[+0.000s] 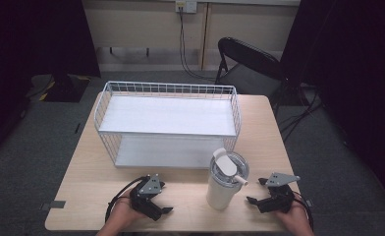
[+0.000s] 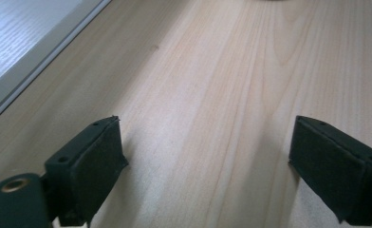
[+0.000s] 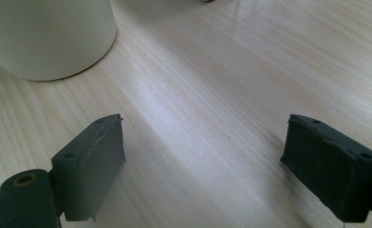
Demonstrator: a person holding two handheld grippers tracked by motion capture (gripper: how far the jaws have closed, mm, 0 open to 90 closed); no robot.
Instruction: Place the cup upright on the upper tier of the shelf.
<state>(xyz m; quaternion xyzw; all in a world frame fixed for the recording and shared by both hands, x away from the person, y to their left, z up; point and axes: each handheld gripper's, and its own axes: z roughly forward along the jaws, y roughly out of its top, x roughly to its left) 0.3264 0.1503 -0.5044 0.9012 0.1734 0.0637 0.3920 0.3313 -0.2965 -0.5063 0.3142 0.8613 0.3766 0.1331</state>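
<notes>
A white tumbler point(image 1: 224, 183) with a clear lid stands upright near the table's front edge, right of centre. Its base point(image 3: 46, 33) shows at the upper left of the right gripper view. My right gripper point(image 1: 256, 191) rests low on the table just right of the tumbler, open, jaws pointing left toward it and apart from it point(image 3: 205, 166). My left gripper point(image 1: 164, 197) lies left of the tumbler, also open, with only bare wood between its jaws point(image 2: 205, 166). Behind both stands a white two-level wire shelf point(image 1: 168, 88).
The shelf's white bottom board point(image 2: 13, 42) runs along the upper left of the left gripper view. The wooden table point(image 1: 87, 172) has bare wood left of the left gripper. A black folding chair point(image 1: 249, 64) stands beyond the far right corner.
</notes>
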